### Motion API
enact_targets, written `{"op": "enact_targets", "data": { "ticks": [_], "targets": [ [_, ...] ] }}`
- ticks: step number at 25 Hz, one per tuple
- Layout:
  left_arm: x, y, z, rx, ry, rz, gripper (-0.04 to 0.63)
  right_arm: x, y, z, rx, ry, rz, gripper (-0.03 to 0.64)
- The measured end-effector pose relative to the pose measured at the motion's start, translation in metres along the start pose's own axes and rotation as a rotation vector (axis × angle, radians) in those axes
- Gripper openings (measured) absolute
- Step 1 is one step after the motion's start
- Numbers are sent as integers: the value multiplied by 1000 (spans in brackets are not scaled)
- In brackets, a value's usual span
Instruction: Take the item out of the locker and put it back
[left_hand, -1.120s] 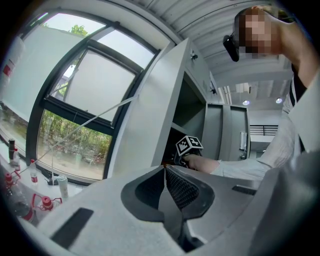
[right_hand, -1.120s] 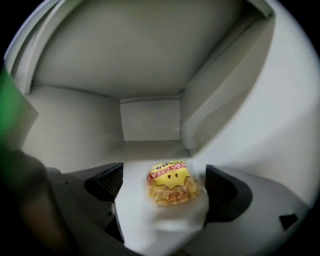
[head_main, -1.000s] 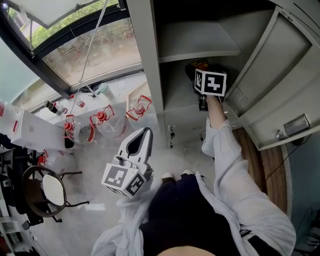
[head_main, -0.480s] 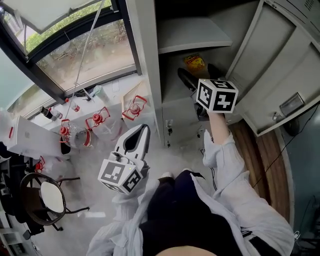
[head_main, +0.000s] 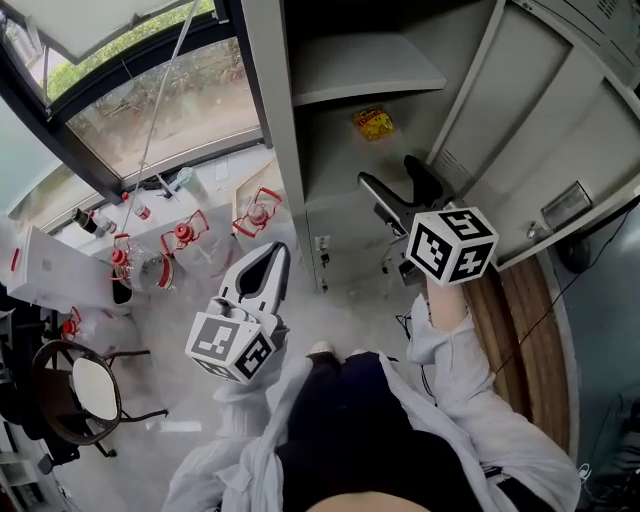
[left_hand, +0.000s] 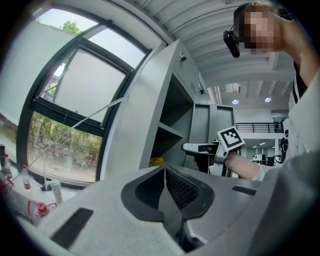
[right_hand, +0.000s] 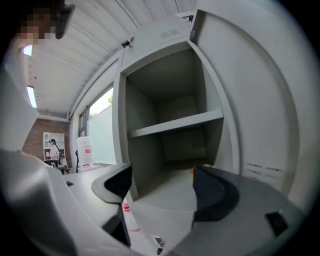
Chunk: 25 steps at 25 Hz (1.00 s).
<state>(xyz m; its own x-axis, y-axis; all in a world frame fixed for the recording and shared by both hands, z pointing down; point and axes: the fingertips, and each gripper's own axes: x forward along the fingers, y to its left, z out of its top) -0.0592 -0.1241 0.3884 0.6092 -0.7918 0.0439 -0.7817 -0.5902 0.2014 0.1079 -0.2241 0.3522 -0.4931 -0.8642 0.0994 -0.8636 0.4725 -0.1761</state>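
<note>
The right tool (head_main: 390, 178) in the head view is held out in front of the open locker (head_main: 270, 120), its two dark jaws spread and pointing into the lower compartment. The right forearm, in a pale sleeve (head_main: 450, 345), reaches up and away from the body, with the marker cube over the hand. The yellow packet (head_main: 372, 123) lies on the floor of that compartment, under the shelf (head_main: 360, 65), well apart from the jaws. The locker door (head_main: 540, 130) stands open at the right. The left tool (head_main: 275, 250) is held low and close to the body on a bent arm, its tip aimed toward the far window (head_main: 150, 90).

In the left gripper view, the left tool (left_hand: 164, 168) has its jaws pressed together with nothing between them. Beyond them, the yellow packet (left_hand: 156, 161) shows inside the locker, and the right tool (left_hand: 197, 148) hovers outside it.

In the right gripper view, the right tool (right_hand: 162, 172) has its jaws apart and closing, with only the bare locker floor between them. A sliver of the packet (right_hand: 192, 170) peeks out beside the right jaw, farther in.
</note>
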Motion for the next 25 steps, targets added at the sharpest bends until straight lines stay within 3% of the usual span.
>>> {"op": "enact_targets", "data": {
  "ticks": [4, 9, 16, 25],
  "targets": [
    [5, -12, 4, 5, -5, 5, 15, -45, 1, 9, 27, -53, -2, 243],
    [8, -23, 0, 10, -21, 22, 15, -92, -7, 7, -7, -83, -37, 201],
    [5, -32, -15, 4, -22, 52, 15, -126, -28, -40, -114, -15, -115, 9],
    [4, -53, -36, 0, -4, 79, 15, -141, -45, -77, -89, 34, -135, 0]
  ]
}}
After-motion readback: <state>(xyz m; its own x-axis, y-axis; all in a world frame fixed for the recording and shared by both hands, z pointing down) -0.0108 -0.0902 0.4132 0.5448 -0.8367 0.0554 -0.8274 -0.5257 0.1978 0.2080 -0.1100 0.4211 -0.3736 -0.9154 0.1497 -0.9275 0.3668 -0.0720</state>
